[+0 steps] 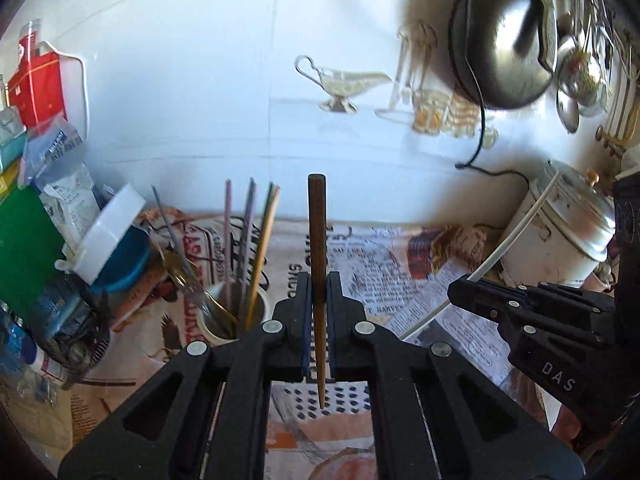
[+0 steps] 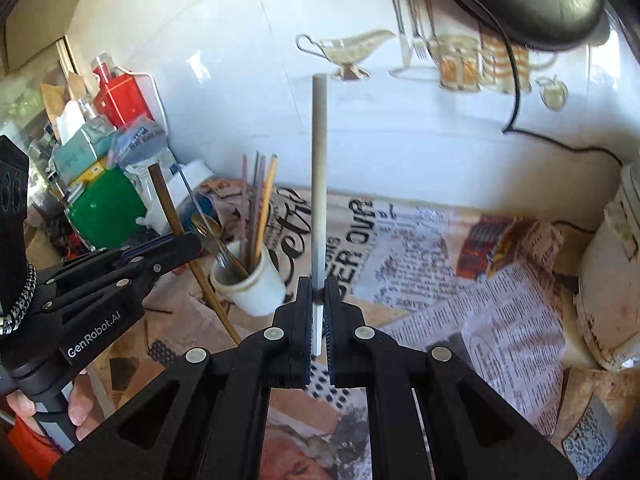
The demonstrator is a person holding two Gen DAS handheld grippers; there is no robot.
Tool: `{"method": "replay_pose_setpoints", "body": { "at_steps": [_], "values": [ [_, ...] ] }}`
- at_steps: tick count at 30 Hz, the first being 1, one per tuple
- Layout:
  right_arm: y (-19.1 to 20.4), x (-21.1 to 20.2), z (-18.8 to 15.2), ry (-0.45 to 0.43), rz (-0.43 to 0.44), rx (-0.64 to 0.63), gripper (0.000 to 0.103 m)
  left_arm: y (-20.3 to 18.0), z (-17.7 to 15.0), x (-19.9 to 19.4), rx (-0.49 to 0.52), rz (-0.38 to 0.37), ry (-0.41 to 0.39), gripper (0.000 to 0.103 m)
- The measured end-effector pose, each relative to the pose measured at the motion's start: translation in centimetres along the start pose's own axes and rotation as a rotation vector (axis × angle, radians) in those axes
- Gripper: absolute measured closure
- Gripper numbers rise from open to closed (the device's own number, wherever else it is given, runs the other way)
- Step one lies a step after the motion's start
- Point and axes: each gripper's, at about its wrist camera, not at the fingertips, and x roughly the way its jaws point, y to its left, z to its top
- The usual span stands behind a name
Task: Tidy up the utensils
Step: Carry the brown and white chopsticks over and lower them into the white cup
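My left gripper (image 1: pixel 319 288) is shut on a brown wooden chopstick (image 1: pixel 317 232), held upright with its thick end up. It also shows at the left in the right wrist view (image 2: pixel 188 240), with the brown chopstick (image 2: pixel 166 204). My right gripper (image 2: pixel 319 296) is shut on a pale grey-white chopstick (image 2: pixel 319 168), held upright. It shows at the right in the left wrist view (image 1: pixel 460 286), with the pale chopstick (image 1: pixel 516 228). A white cup (image 1: pixel 236 316) (image 2: pixel 252 284) holds several chopsticks and a spoon, just left of both grippers.
Newspaper (image 2: pixel 460 280) covers the counter. Boxes, packets and a blue container (image 1: pixel 124 260) crowd the left. A white metal-lidded pot (image 1: pixel 560 232) stands right. A tiled wall (image 1: pixel 240 80) is behind, with a hanging pan (image 1: pixel 500 40) and cord.
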Motion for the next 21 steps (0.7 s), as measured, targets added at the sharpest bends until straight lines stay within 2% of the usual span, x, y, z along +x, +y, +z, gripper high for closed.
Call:
{"method": "replay_pose_setpoints", "body": {
  "at_steps": [12, 21],
  "values": [
    [5.1, 2.5, 4.7, -0.069, 0.033, -0.019, 0.098, 7.2, 4.3, -0.9, -0.025, -0.004, -0.076, 0.098],
    [7.7, 7.8, 5.4, -0.005, 0.041, -0.027, 0.098, 11.1, 5.9, 2.3, -0.028, -0.008, -0.063, 0.098]
  ]
}}
